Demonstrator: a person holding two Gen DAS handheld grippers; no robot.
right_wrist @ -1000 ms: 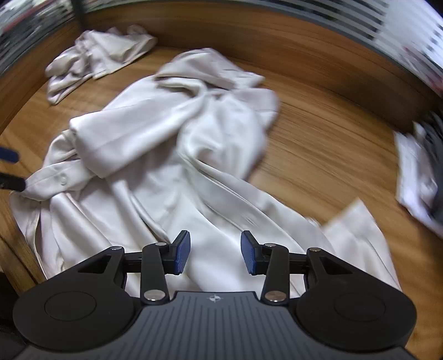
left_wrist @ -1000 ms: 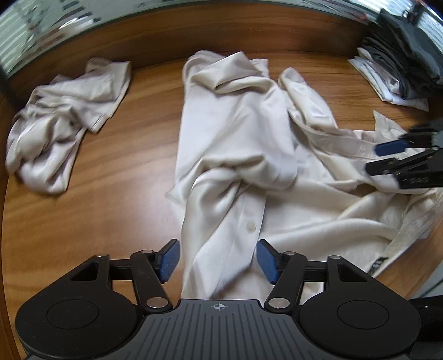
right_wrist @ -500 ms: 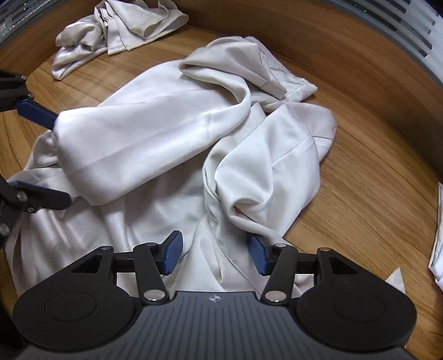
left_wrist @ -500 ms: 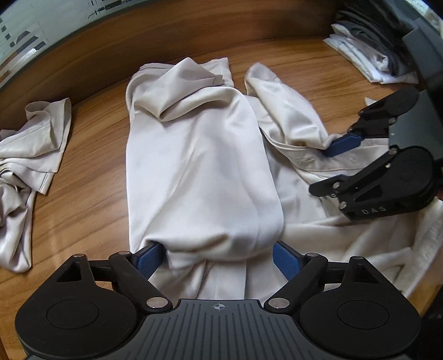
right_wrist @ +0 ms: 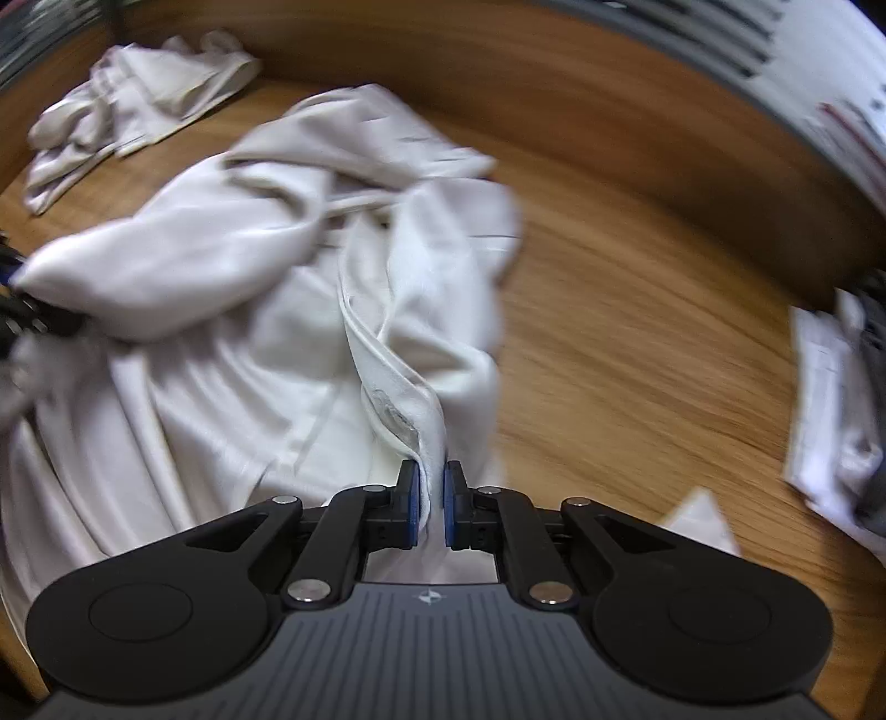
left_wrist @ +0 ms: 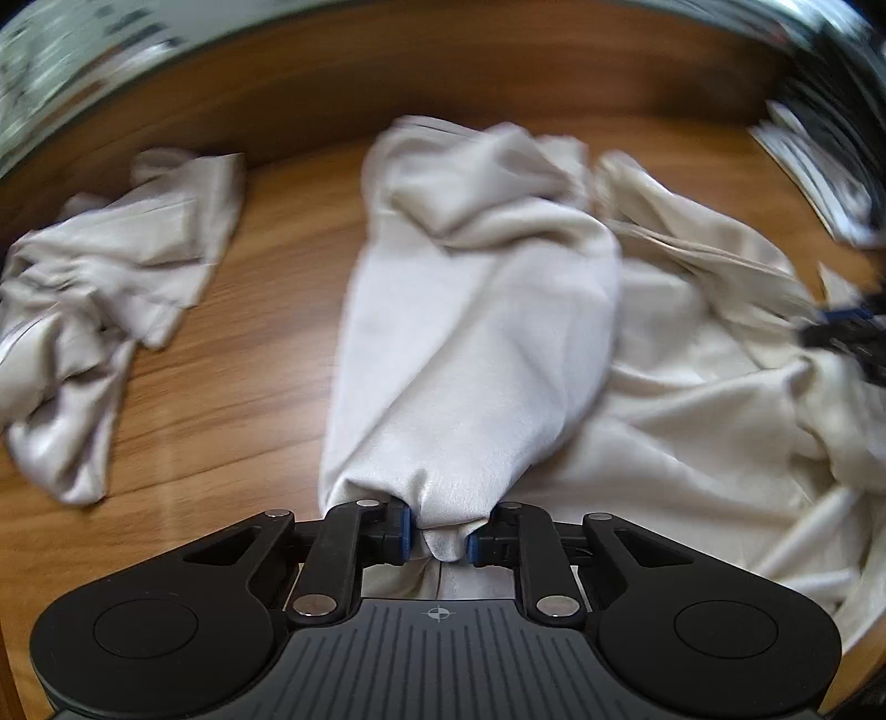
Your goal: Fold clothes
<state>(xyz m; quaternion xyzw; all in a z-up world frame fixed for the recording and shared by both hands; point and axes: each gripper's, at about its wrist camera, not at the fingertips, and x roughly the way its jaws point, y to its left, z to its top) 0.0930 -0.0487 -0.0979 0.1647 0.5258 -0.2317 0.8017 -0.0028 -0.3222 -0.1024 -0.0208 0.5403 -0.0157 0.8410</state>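
The left gripper [left_wrist: 437,540] pinched a bunched fold of the crumpled cream satin shirt [left_wrist: 482,332]; the right gripper [right_wrist: 429,495] clamped its seamed edge. The shirt lay rumpled ahead of both jaws on the wooden table [right_wrist: 637,332]. Judgement: keep both grips firm and draw evenly apart.

Wood-grain surface [left_wrist: 232,354], raised wooden edge [left_wrist: 387,72] along the far side. Beyond it a blurry pale strip w/ dark slats, prob. blinds [right_wrist: 720,33]. Near the front edge, right-wrist view, a small white scrap [right_wrist: 700,512], maybe paper.
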